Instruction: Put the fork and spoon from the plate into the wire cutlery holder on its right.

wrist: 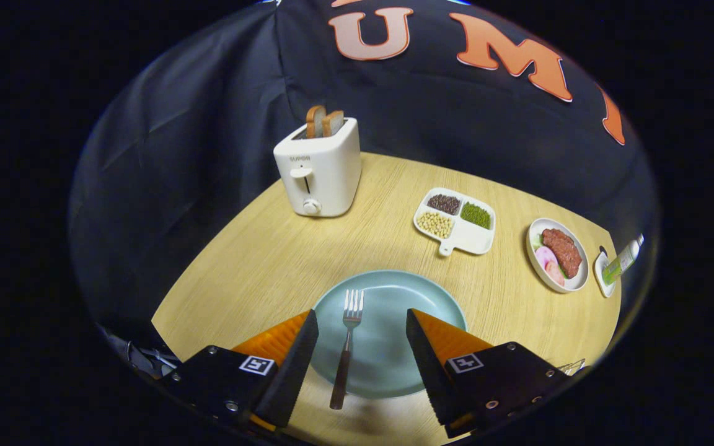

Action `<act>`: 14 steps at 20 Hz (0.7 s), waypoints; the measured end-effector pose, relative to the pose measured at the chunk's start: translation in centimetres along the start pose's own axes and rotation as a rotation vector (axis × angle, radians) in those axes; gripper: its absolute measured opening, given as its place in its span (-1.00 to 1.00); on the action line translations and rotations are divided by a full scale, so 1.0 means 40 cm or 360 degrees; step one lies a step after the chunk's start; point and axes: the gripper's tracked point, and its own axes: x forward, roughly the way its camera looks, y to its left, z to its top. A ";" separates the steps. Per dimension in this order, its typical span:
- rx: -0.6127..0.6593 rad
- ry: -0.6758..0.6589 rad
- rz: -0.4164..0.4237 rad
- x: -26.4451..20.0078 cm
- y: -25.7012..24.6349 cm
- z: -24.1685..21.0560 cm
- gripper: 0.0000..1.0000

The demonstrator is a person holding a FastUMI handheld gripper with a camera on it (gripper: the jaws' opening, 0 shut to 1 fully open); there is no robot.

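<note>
Fork [346, 347] lies on the blue plate [394, 378], between the spread fingers of the hand-held gripper [362, 350], which holds nothing. Wire holder [571, 367] peeks out at four o'clock. Nothing looks put away yet.

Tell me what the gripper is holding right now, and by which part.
Nothing. The gripper is open, its fingers standing apart either side of the fork lying on the plate.

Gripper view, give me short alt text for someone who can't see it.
Open tongs hover over a round pale-blue plate on a wooden table, a dark-handled metal fork lying between the fingers. Beyond stand a white toaster with bread and a white divided bean dish.
</note>
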 end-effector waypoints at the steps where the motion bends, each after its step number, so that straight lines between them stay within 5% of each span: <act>1: 0.0007 0.0073 0.0010 0.021 0.009 -0.022 0.72; 9: -0.0062 0.0637 0.0015 0.113 0.018 -0.208 0.45; 11: -0.0045 0.0715 0.0020 0.122 0.024 -0.226 0.22; 14: -0.0032 0.0812 -0.0017 0.128 0.011 -0.247 -0.39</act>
